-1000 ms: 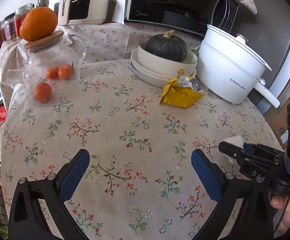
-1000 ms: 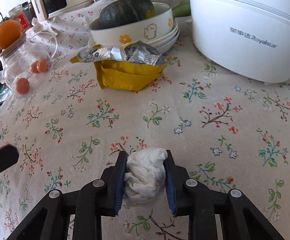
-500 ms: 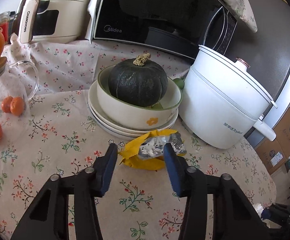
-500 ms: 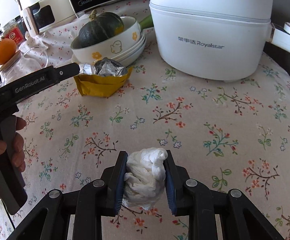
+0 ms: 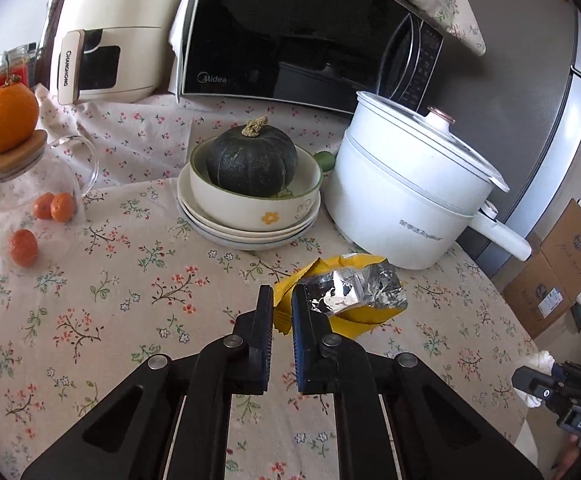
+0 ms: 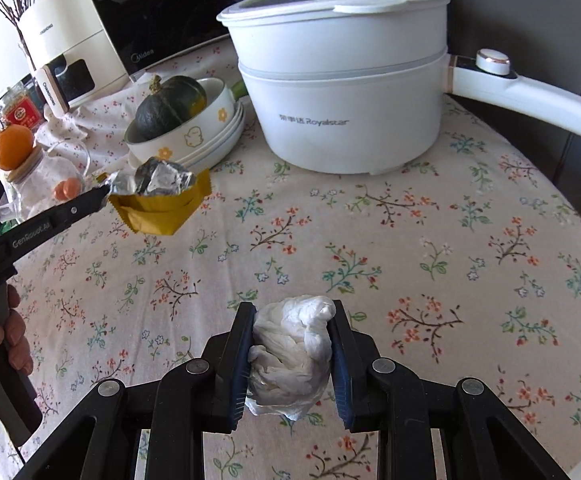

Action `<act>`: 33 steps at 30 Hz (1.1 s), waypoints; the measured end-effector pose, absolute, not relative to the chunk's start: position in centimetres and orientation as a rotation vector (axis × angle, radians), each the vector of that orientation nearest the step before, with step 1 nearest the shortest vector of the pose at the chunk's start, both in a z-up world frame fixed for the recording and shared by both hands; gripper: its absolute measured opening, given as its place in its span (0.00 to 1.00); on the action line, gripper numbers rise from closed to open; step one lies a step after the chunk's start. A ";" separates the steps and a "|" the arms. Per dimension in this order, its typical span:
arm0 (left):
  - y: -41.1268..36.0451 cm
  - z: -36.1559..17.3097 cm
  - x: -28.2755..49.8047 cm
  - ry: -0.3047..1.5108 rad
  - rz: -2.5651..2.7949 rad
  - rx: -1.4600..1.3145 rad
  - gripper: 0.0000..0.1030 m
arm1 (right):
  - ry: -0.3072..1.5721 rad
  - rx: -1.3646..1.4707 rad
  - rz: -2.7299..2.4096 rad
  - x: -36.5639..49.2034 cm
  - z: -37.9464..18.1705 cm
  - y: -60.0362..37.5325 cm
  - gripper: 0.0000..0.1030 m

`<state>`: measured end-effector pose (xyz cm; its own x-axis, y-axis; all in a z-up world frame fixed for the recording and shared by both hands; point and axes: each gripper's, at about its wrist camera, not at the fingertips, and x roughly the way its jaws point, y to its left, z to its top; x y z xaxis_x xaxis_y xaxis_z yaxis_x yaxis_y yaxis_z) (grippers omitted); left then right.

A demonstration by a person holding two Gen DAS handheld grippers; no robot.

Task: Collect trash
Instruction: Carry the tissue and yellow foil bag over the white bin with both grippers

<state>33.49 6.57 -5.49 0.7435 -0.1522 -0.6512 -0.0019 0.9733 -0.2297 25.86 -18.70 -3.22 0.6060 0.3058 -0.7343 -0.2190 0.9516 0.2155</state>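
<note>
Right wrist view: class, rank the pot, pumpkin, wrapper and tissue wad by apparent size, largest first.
1. pot
2. tissue wad, though closeness to the camera enlarges it
3. wrapper and pumpkin: too alike to rank, pumpkin partly hidden by its bowl

Midea — microwave (image 5: pixel 290 36); Changhong — air fryer (image 5: pixel 110 32); Royalstar — pot (image 6: pixel 342 92).
</note>
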 end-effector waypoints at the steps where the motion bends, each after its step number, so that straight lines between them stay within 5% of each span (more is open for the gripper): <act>1: 6.2 -5.0 32.4 0.727 -0.087 -0.215 0.08 | 0.864 0.112 0.307 25.3 -2.8 -19.1 0.29; 14: -0.4 -2.3 17.4 0.754 -0.209 -0.181 0.08 | 0.890 0.091 0.359 16.7 0.7 -26.1 0.29; 33: -17.6 -5.3 12.5 0.870 -0.537 0.004 0.09 | 1.085 0.146 0.143 9.9 -3.3 -37.7 0.30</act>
<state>12.49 -17.55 -5.34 0.5215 -0.4471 -0.7268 0.4500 0.8678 -0.2109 9.90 -37.74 -3.32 0.4592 0.1867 -0.8685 -0.0441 0.9812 0.1876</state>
